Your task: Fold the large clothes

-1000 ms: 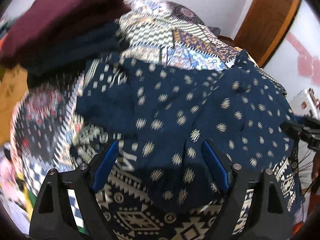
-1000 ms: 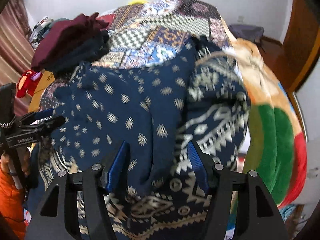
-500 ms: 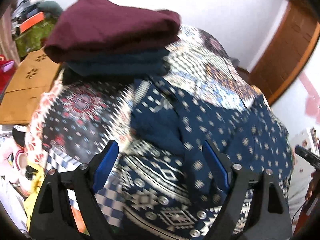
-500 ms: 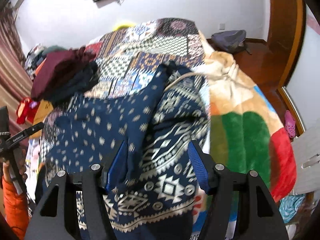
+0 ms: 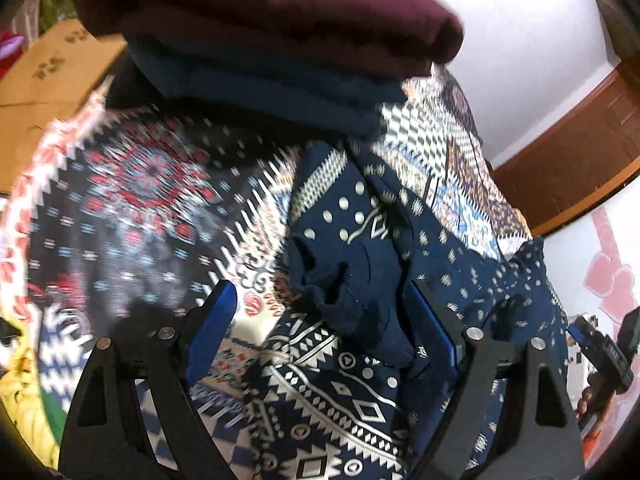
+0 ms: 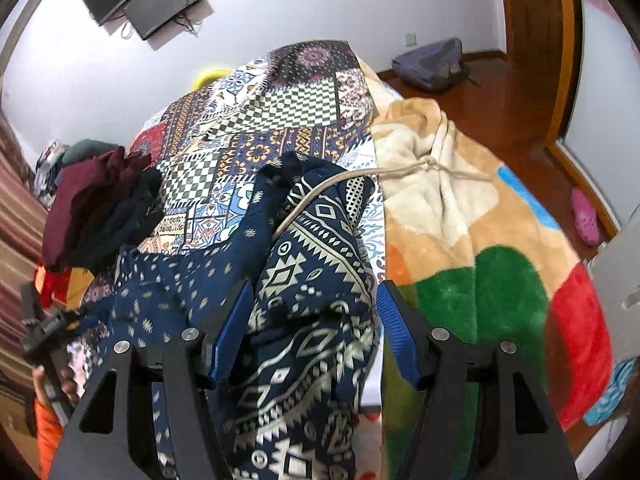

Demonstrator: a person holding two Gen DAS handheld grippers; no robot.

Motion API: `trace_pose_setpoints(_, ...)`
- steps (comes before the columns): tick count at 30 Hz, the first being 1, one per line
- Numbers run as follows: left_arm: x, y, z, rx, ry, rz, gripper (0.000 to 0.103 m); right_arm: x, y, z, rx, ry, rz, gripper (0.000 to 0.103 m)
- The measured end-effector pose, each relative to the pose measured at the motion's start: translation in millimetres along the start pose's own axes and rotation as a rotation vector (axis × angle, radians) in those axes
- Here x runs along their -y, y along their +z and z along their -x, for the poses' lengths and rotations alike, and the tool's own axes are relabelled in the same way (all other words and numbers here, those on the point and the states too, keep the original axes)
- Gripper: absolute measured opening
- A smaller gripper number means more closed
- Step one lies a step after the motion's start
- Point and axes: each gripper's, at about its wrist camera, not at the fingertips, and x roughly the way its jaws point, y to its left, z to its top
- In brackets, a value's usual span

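A large navy garment point(image 5: 332, 380) with white geometric bands and small motifs lies rumpled on the patchwork bed cover point(image 5: 132, 200). My left gripper point(image 5: 320, 292) is open above its crumpled dark edge, and the fold sits nearer the right pad without being pinched. My right gripper point(image 6: 315, 292) is open over the garment's point(image 6: 304, 264) patterned side; cloth lies between its fingers, with a gap at the right pad. Each gripper shows at the edge of the other's view, held by a hand.
A folded stack, maroon point(image 5: 260, 4) over navy point(image 5: 260, 84), stands close behind the garment's left end. A cardboard box point(image 5: 44, 80) is beyond it. A colourful fleece blanket point(image 6: 500, 240) tied with a cord point(image 6: 400, 170) lies right of the garment. Backpack point(image 6: 432, 64) on the floor.
The left gripper has swung left and closer to the folded stack, which now fills the top of its view. The right gripper has shifted towards the garment's blanket-side edge. Both jaws keep their width.
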Motion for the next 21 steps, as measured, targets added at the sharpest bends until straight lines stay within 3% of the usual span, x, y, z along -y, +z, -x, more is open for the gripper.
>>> trace_pose_setpoints(4,-1,1,-30,-0.059,-0.049,0.015,0.086,2,0,-19,-0.025,0.007,-0.002,0.060)
trace_pose_setpoints(6,1,1,-41,-0.071,-0.039,0.011,0.086,3,0,-23,-0.024,0.008,-0.004,0.061)
trace_pose_setpoints(13,20,9,-51,-0.093,-0.066,-0.055,0.086,12,5,-32,-0.033,0.065,-0.036,0.061)
trace_pose_setpoints(17,23,16,-60,-0.115,-0.092,-0.018,0.086,7,7,-38,-0.044,0.061,-0.005,0.061)
trace_pose_setpoints(18,22,18,-62,-0.122,-0.105,0.002,0.086,8,8,-40,-0.046,0.062,-0.005,0.060)
trace_pose_setpoints(21,18,22,-62,-0.140,-0.140,0.049,0.086,8,10,-40,-0.055,0.046,-0.013,0.038)
